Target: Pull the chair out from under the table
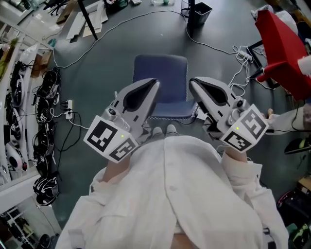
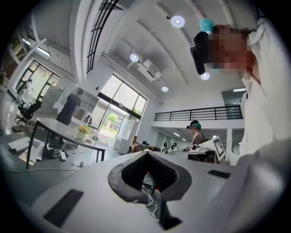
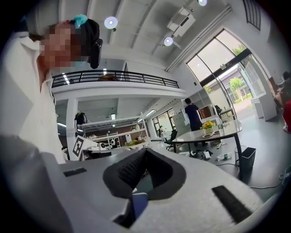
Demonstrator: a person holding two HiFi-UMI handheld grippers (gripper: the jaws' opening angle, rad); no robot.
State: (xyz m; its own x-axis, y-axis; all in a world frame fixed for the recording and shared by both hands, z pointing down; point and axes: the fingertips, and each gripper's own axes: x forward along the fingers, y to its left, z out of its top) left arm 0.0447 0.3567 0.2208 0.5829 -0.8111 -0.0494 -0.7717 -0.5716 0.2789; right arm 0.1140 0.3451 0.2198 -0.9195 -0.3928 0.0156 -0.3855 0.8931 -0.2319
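Both grippers were held up level in front of the person's white coat (image 1: 165,194), nothing in either. The left gripper (image 1: 153,83) (image 2: 148,155) had its 2 jaws pressed together at the tips. Only the dark padded hollow behind the tips stayed open, w/ floor cables visible through it. The right gripper (image 1: 194,83) (image 3: 144,152) was closed tip to tip as well, also empty.

The chair (image 1: 160,78), w/ a blue padded seat, stood out on the open grey floor (image 1: 107,73), below and btwn the 2 grippers, touched by neither. A red chair (image 1: 277,39) sat at the far right. A black bin (image 1: 199,13) stood beyond the blue seat, and white cables (image 1: 240,68) trailed across the floor. A table (image 2: 59,129) w/ flowers on it showed in both gripper views.
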